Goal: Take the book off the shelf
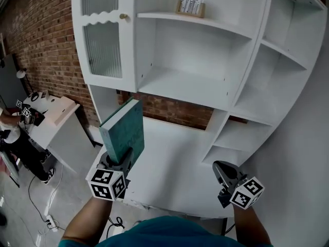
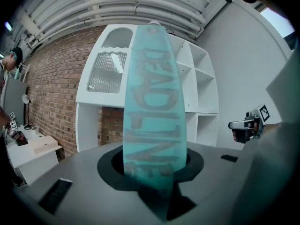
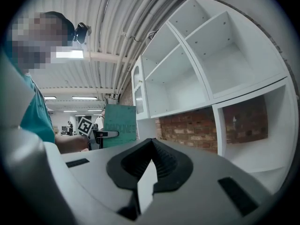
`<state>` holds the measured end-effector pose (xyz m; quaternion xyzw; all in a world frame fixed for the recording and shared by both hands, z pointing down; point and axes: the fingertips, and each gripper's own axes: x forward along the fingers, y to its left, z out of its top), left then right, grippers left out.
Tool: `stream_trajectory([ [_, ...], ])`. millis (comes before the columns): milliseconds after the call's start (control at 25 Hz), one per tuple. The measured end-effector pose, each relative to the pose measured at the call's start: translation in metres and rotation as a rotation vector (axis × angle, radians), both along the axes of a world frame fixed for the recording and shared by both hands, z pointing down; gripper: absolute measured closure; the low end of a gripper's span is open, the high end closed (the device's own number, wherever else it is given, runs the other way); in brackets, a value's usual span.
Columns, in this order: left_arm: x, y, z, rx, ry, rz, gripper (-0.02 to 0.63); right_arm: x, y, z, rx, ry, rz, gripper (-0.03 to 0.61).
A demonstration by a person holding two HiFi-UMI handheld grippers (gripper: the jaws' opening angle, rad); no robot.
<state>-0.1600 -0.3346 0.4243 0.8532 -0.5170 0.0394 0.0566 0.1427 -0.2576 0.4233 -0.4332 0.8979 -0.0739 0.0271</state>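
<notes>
The book (image 1: 123,130) is bound in a matt teal cover, faintly mottled. The shelf unit (image 1: 205,84) is finished in smooth white paint with a soft sheen. Its far-left door (image 1: 103,45) is glazed with ribbed glass. The wall (image 1: 46,40) is built of rough red brick.

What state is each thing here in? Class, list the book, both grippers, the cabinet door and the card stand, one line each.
book: out of the shelving unit, held upright.
left gripper: shut on the book's lower edge.
right gripper: shut, nothing in it.
cabinet door: closed.
card stand: standing upright in the shelving unit.
</notes>
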Motion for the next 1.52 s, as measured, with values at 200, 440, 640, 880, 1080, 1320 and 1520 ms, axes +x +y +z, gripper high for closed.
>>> stream_trajectory([
  [200,0.015,0.012,0.037,-0.035,0.003,-0.018,0.457,0.016,0.0,0.02,-0.022,-0.006,-0.005,0.56],
  [440,0.004,0.023,0.085,-0.096,0.009,-0.033,0.457,0.011,0.005,0.049,-0.064,0.005,-0.012,0.56],
  [640,-0.006,0.032,0.118,-0.131,0.007,-0.035,0.457,0.001,0.011,0.074,-0.106,0.012,-0.014,0.56],
  [880,-0.004,0.045,0.149,-0.181,-0.002,-0.014,0.457,-0.003,0.019,0.102,-0.156,0.003,-0.001,0.56],
  [1080,-0.002,0.051,0.159,-0.2,-0.004,0.006,0.457,-0.002,0.021,0.119,-0.194,-0.001,0.012,0.56],
  [1320,-0.002,0.052,0.16,-0.196,-0.001,0.015,0.457,0.002,0.023,0.129,-0.219,-0.023,0.022,0.56],
  [1520,-0.003,0.053,0.157,-0.192,0.006,0.011,0.457,0.002,0.023,0.126,-0.212,-0.02,0.019,0.56],
])
